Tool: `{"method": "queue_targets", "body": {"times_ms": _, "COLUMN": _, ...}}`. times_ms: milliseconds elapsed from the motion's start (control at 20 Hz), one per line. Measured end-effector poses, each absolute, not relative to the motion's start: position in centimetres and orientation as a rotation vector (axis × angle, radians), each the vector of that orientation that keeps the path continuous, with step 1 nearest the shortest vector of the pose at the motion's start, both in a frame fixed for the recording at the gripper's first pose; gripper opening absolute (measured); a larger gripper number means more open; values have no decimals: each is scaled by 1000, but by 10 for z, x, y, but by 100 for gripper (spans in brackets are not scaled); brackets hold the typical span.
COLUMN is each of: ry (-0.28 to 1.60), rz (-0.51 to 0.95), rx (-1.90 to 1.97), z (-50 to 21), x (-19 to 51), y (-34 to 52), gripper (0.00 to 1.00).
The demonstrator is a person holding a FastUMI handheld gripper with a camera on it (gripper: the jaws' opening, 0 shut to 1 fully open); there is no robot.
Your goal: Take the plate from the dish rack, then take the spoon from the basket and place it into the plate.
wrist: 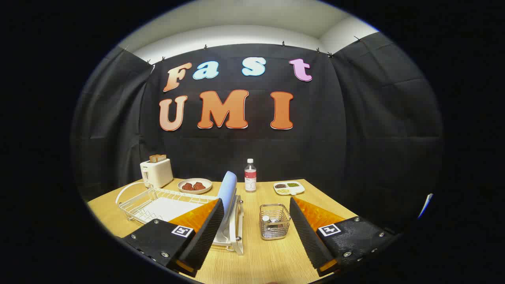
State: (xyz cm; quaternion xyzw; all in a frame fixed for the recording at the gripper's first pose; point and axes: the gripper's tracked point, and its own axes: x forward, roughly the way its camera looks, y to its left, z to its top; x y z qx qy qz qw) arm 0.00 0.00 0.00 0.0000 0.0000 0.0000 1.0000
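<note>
A pale blue plate (228, 192) stands on edge at the right end of the white wire dish rack (165, 203), just beyond my left finger (205, 232). To the right of the rack sits a small wire basket (274, 222) with the spoon's handle end (266, 218) poking up inside it; the basket lies ahead, nearer my right finger (307, 236). My gripper (256, 236) is open above the wooden table (256, 260), with nothing between the fingers.
Behind the rack a white toaster (156, 172) holding bread stands at the table's far left. A plate with two brown pieces of food (194, 185), a plastic bottle (250, 176) and a divided dish of beans (288, 188) line the back edge.
</note>
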Motion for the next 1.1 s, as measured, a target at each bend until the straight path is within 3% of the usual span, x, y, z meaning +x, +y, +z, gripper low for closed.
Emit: {"method": "queue_targets", "body": {"times_ms": 1100, "ry": 62, "rz": -40, "rx": 21, "z": 9, "x": 19, "y": 22, "gripper": 99}}
